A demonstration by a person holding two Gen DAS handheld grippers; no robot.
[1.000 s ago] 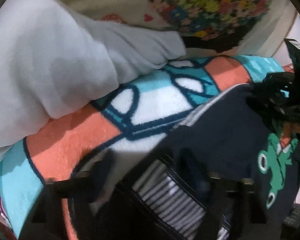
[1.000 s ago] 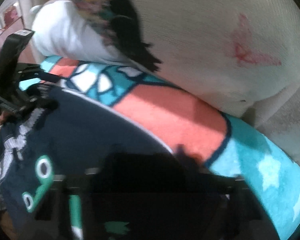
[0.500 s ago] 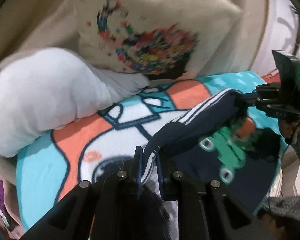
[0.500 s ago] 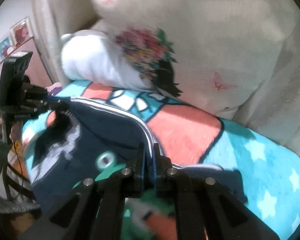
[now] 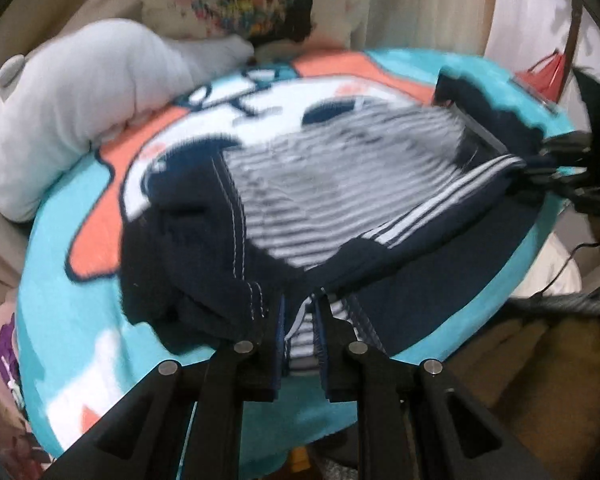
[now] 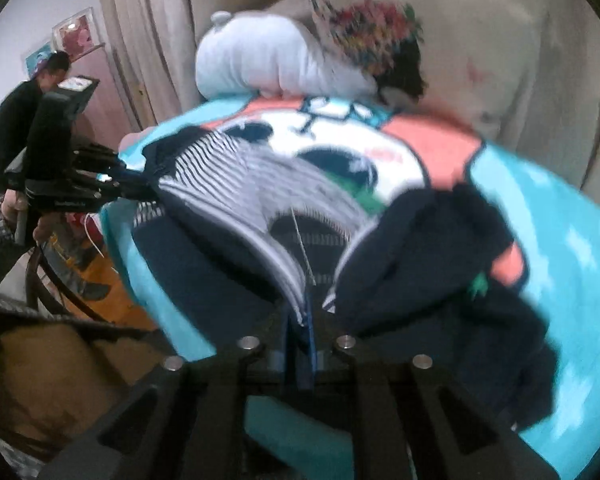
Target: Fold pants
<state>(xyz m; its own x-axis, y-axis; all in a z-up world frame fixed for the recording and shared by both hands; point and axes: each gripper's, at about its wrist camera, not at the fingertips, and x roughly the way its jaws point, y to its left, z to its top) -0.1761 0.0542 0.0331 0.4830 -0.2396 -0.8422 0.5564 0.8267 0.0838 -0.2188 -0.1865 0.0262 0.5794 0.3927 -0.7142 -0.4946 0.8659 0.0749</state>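
Navy pants [image 5: 440, 248] with striped lining spread mid-frame on the cartoon fleece blanket [image 5: 60, 320], waistband stretched between both tools. Left gripper [image 5: 300, 332] clamped on the waistband edge, bottom centre. Right gripper [image 6: 300, 336] pinching the opposite edge. White pillow [image 5: 72, 96] upper left, floral cushion [image 5: 252, 4] top.
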